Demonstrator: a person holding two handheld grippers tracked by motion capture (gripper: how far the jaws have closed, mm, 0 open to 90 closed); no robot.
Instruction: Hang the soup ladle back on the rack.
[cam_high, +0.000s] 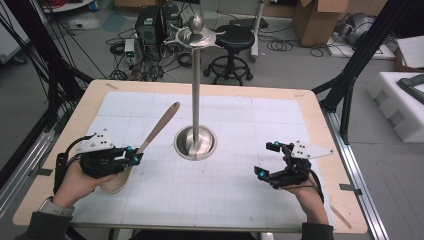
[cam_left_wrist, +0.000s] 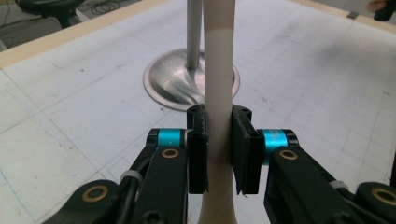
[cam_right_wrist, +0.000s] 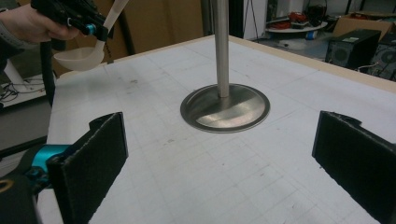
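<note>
A cream ladle with a brown handle end is held off the table at the left, its bowl low by the hand and its handle slanting up toward the stand. My left gripper is shut on its handle; in the left gripper view the pads clamp the pale handle. The steel stand rises from a round base at the table's middle, with hooks at its top. My right gripper stands open at the right, jaws wide apart, holding nothing. The right gripper view shows the ladle's bowl and the stand's base.
A white gridded mat covers the wooden table. Beyond the far edge stand a black stool, computer boxes and cables on the floor. White foam blocks lie off to the right.
</note>
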